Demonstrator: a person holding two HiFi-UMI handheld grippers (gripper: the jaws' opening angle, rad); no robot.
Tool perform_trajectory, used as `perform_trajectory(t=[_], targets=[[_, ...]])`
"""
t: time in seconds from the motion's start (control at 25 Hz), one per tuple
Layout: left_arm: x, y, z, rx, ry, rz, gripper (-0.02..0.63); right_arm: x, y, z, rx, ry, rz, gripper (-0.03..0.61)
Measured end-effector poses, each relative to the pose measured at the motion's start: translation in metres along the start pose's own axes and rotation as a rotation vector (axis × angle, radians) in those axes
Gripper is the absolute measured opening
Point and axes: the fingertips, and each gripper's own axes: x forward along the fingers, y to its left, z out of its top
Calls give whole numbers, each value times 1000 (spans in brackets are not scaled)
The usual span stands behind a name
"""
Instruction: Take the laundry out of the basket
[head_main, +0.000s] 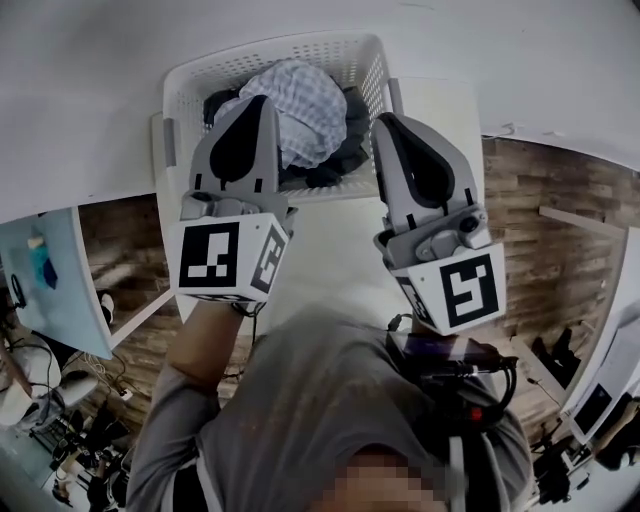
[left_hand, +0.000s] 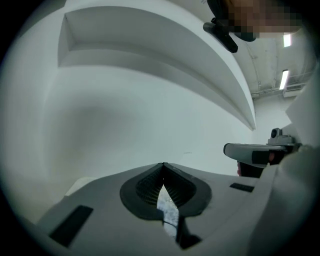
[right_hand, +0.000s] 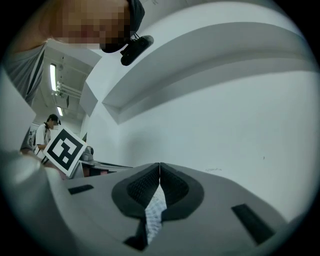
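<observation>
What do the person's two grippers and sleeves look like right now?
Both the left gripper and right gripper are light grey shells with black teardrop-shaped pads, each carrying a white cube printed with black square markers. The person wears a grey short sleeve.

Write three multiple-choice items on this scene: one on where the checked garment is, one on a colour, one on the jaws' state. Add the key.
1. Where does the checked garment lie?
A) in the basket
B) on the wooden floor
C) over a chair

2. What colour is the basket?
A) blue
B) white
C) black

3. How do the jaws of the left gripper and the right gripper stand?
A) wide apart
B) clamped on a hanger
C) tips together, gripping nothing

Key: A, the head view shows the garment heaped inside the basket; B, its lattice walls are white; C, each gripper view shows the tips meeting, with fabric only glimpsed beyond the gap.
</observation>
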Motion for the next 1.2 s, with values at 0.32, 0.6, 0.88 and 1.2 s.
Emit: perform_trajectory(t=[0.32,0.6,0.88,1.2], targets=[[44,10,-35,0,135,-36,11,18,-20,-6,15,-5,4,8],[74,20,-65,-47,276,-96,237,29,-32,-21,39,20,0,8],[87,24,-99,-23,397,-122,296,29,-41,-29,72,27,-12,8],[101,31,-139,9,538,-107,305,26,-58,-27,142,1,-26,8]])
